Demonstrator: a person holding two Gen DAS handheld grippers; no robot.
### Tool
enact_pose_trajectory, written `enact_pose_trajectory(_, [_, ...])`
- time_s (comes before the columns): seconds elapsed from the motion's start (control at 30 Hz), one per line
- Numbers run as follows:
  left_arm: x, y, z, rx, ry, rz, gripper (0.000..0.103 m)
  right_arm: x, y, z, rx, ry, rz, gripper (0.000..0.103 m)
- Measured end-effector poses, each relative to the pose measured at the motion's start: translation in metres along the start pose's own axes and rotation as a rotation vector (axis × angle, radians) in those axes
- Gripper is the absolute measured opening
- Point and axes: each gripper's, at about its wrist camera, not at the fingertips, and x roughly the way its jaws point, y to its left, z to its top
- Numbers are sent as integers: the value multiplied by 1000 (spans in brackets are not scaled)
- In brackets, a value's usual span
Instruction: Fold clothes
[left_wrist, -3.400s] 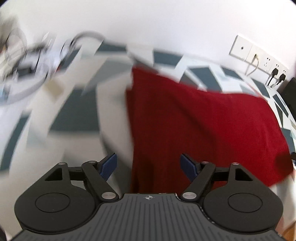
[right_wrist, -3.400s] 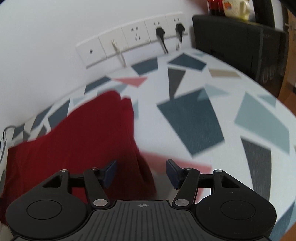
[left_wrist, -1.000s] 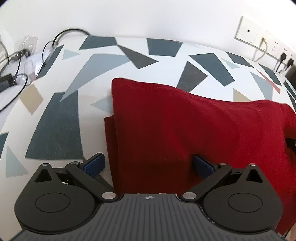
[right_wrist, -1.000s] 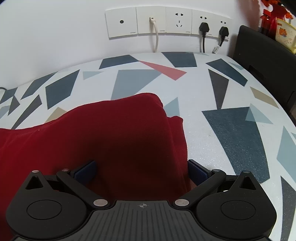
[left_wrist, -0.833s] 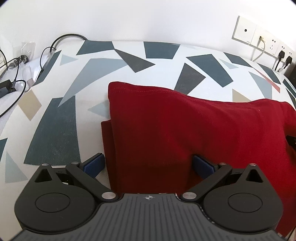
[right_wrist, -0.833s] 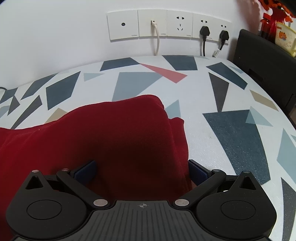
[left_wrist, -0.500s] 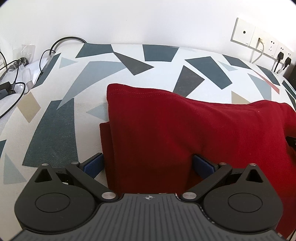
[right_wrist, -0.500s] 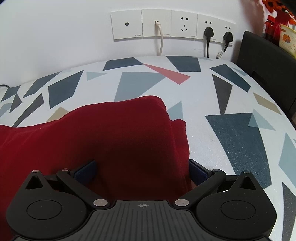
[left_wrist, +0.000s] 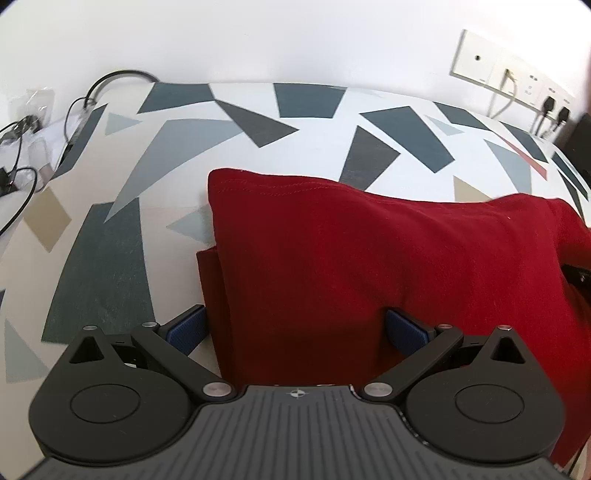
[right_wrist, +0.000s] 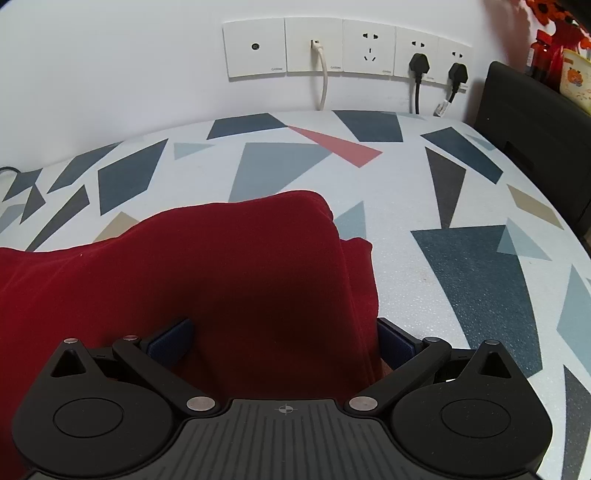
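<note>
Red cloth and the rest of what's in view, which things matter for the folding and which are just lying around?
For the folding:
- red cloth, folded over on the patterned table
- left hand-held gripper, jaws open astride one end
- right hand-held gripper, jaws open astride the other end

Just lying about:
- black cables
- wall sockets with plugs
- black box

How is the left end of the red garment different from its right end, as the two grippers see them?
The left end has a square, stitched corner; the right end is rounded and bulging. Cables lie beyond the left end, wall sockets beyond the right. Both show a lower layer sticking out sideways, between open jaws.
</note>
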Motion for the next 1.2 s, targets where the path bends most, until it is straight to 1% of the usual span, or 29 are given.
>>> enact_pose_trajectory(0.27, [2,0,2,21,-10,-8,103,0,0,-1,-1,-4,3,102])
enact_pose_trajectory(0.37, [3,2,8,18,21,-16,103,0,-1,-1,-4,-4,7,102])
enact_pose_trajectory(0.43, [-1,9,7,-39,46,-5,103,-1,-1,-1,-6,-5,12,102])
enact_pose_trajectory(0.47, [-4,13,3,-71,45,-8,103,-1,-2,-1,-8,-6,14,102])
enact_pose_trajectory(0.53, [-14,22,-8,-118,34,-36,102,-2,-2,-3,-8,-13,16,102])
enact_pose_trajectory(0.63, [-23,18,-23,-67,21,-86,102,-2,-1,-5,-6,-29,13,102])
enact_pose_trajectory(0.67, [-23,13,-25,-28,21,-76,102,-2,-1,-6,-4,-33,11,102])
enact_pose_trajectory(0.73, [-19,4,-24,12,18,-50,102,-2,-1,-6,0,-38,8,102])
enact_pose_trajectory(0.87, [-6,-1,-9,-23,-17,-57,102,-2,-1,-6,0,-38,8,102])
enact_pose_trajectory(0.97, [5,-8,3,-13,-28,-25,103,-1,-1,-5,2,-32,6,102])
enact_pose_trajectory(1.07, [11,-10,8,-25,-47,-22,103,0,0,-4,6,-27,1,102])
enact_pose_trajectory(1.1, [11,-10,8,-21,-43,-21,102,0,1,-3,8,-23,1,102])
enact_pose_trajectory(1.13, [11,-10,9,-14,-34,-27,101,0,1,-2,7,-16,7,102])
enact_pose_trajectory(1.17, [9,-10,9,-7,-29,-37,97,-1,1,-1,3,-9,24,102])
enact_pose_trajectory(1.2, [7,-9,9,-1,-25,-47,93,-2,1,-1,-5,-7,42,95])
